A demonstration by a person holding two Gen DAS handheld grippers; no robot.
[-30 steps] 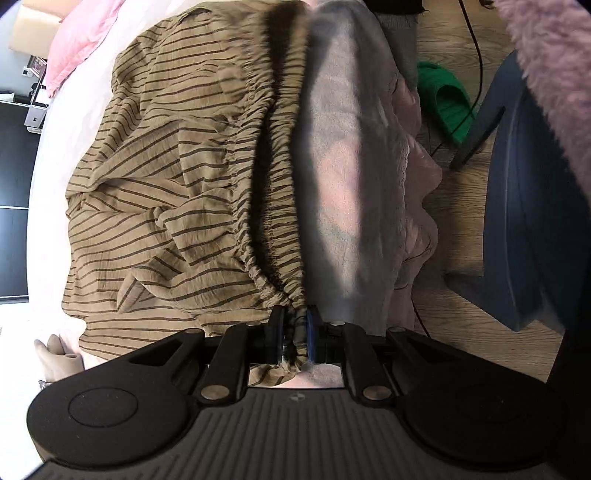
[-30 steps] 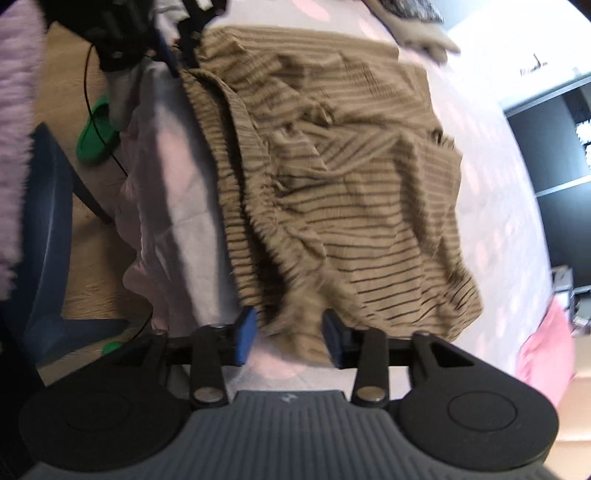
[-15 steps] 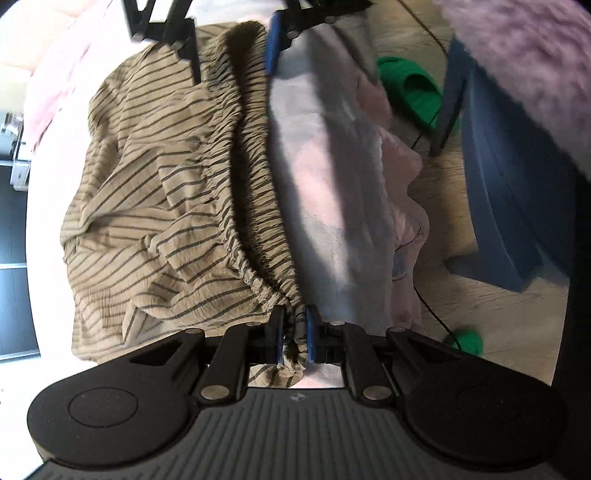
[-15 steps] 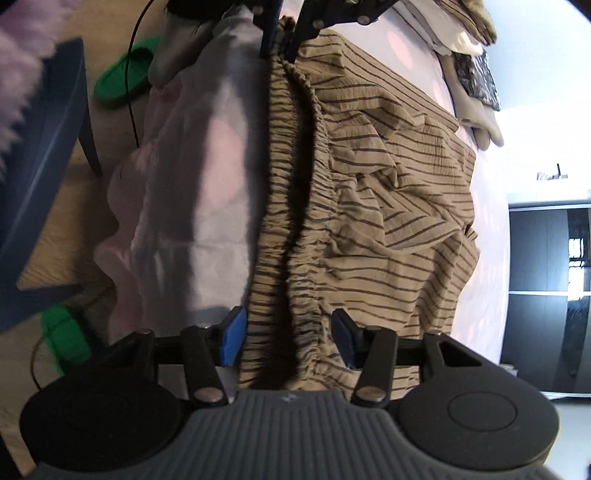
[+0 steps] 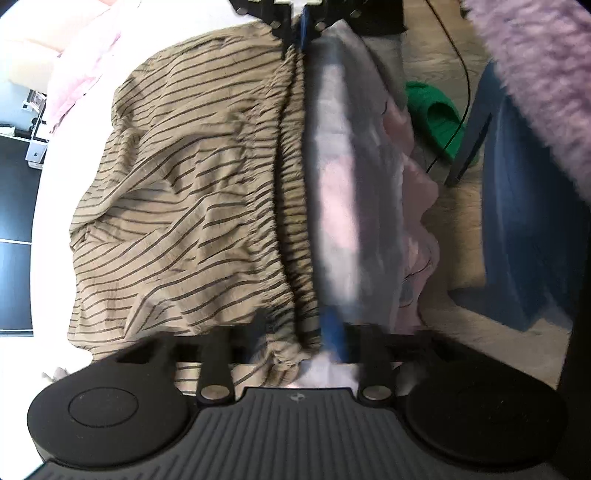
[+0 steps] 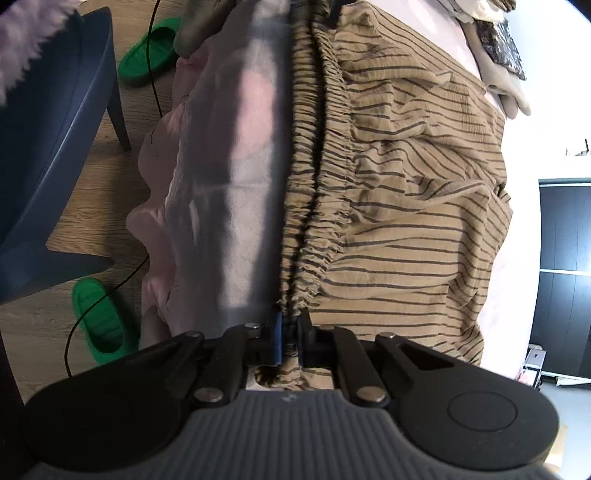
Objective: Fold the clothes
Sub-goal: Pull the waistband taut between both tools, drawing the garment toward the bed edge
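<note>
A tan garment with thin dark stripes (image 5: 177, 206) and a gathered elastic waistband (image 6: 317, 177) lies spread on a pale pink bed cover (image 6: 236, 147). My right gripper (image 6: 289, 341) is shut on one end of the waistband. It also shows at the top of the left wrist view (image 5: 301, 22). My left gripper (image 5: 295, 334) is open at the other end of the waistband. Its jaws are blurred and stand apart on either side of the cloth, which lies loose between them.
A dark blue chair (image 6: 55, 155) stands on the wooden floor beside the bed. Green slippers (image 6: 99, 321) and a black cable (image 6: 151, 66) lie on the floor. A fluffy pink cloth (image 5: 535, 74) hangs over the chair. Other folded clothes (image 6: 495, 48) sit at the far bed edge.
My left gripper has opened and let go of the waistband end. My right gripper has closed on the other end of the waistband.
</note>
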